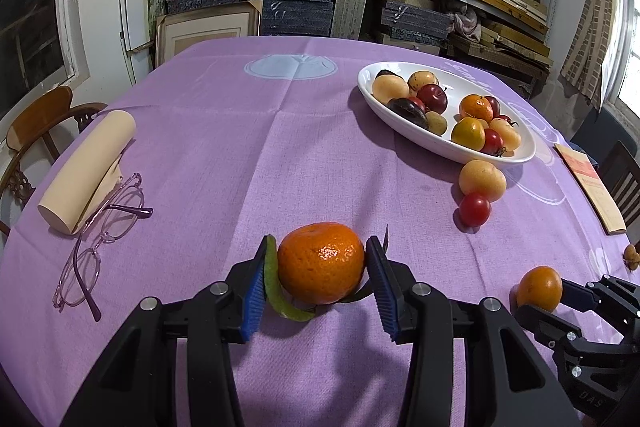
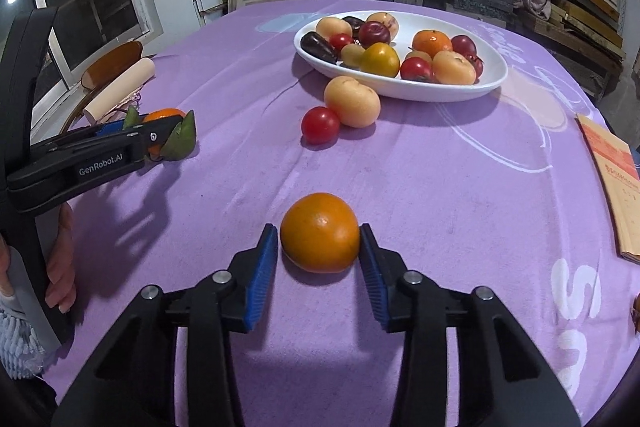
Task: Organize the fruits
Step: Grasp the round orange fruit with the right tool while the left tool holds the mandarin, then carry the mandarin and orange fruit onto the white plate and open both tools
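My left gripper (image 1: 320,247) is shut on a tangerine (image 1: 322,263) with green leaves (image 1: 276,287), low over the purple tablecloth (image 1: 240,147); the right wrist view shows that gripper (image 2: 168,131) at the left. My right gripper (image 2: 318,231) is shut on a smooth orange (image 2: 320,233) that rests on the cloth, with a blue pad against each side. In the left wrist view the right gripper (image 1: 540,297) and its orange (image 1: 539,287) sit at the lower right. A white oval bowl (image 2: 440,93) holds several fruits. Beside it lie a peach-coloured fruit (image 2: 352,101) and a red tomato (image 2: 320,125).
Glasses (image 1: 100,239) and a cream roll (image 1: 88,167) lie at the table's left edge. A brown booklet (image 2: 612,187) lies at the right edge, near a small brown fruit (image 1: 631,255). Wooden chairs (image 1: 36,123) flank the table. A person's hand (image 2: 60,267) holds the left gripper's handle.
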### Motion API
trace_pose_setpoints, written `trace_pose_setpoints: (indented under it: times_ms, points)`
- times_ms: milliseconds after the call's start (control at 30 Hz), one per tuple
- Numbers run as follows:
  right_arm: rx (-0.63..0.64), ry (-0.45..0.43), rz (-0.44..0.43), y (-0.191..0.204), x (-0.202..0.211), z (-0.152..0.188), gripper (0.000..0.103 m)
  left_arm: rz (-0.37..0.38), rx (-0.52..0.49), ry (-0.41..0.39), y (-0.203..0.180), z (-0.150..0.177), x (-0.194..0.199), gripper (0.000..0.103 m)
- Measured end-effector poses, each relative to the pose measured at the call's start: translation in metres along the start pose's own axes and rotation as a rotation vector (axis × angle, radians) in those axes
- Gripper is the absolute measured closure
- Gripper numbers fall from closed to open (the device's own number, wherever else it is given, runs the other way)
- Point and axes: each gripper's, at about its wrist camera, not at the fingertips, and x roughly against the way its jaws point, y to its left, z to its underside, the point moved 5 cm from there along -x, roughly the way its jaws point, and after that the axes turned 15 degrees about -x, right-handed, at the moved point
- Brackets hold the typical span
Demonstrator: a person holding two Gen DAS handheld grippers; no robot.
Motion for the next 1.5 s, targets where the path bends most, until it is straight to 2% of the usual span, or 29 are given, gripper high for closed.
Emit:
trace_pose_setpoints:
  times_ms: [267,467,533,733,800,900,1067,1133,1267,1367,1500]
  points:
    - [-0.024,-0.047,-0.033,-0.004,0.013,-0.005,0.065,0.008,0.006,-0.001,0.0,0.0,0.0,0.056]
    - [-0.032,-0.127,-0.025,-0.013,0.046,-0.029,0.065,0.067,0.043,-0.005,0.002,-0.007,0.003,0.056]
    - [-0.038,-0.156,-0.018,-0.02,0.058,-0.044,0.065,0.057,0.021,-0.018,0.0,-0.017,0.005,0.064]
    - [-0.069,-0.205,-0.016,-0.038,0.075,-0.09,0.065,0.046,-0.075,-0.103,-0.013,-0.071,0.021,0.064]
    - [-0.085,-0.211,-0.019,-0.043,0.074,-0.099,0.065,0.042,-0.096,-0.111,-0.016,-0.08,0.019,0.063]
    - [-0.088,-0.211,-0.03,-0.045,0.073,-0.098,0.065,0.079,-0.097,-0.054,-0.019,-0.065,0.005,0.063]
    - [-0.107,-0.179,-0.049,-0.05,0.059,-0.09,0.065,0.061,-0.097,0.017,-0.013,-0.027,-0.003,0.063]
    - [-0.111,-0.173,-0.055,-0.051,0.055,-0.09,0.065,0.028,-0.091,0.023,-0.008,-0.015,-0.004,0.06]
    - [-0.129,-0.17,-0.071,-0.054,0.052,-0.089,0.065,0.033,-0.087,0.013,-0.005,-0.013,-0.005,0.06]
    - [-0.135,-0.175,-0.074,-0.055,0.053,-0.088,0.065,0.023,-0.108,0.021,-0.01,-0.014,-0.014,0.053]
    - [-0.144,-0.183,-0.075,-0.059,0.056,-0.09,0.065,0.065,-0.06,0.025,-0.005,-0.012,-0.016,0.057]
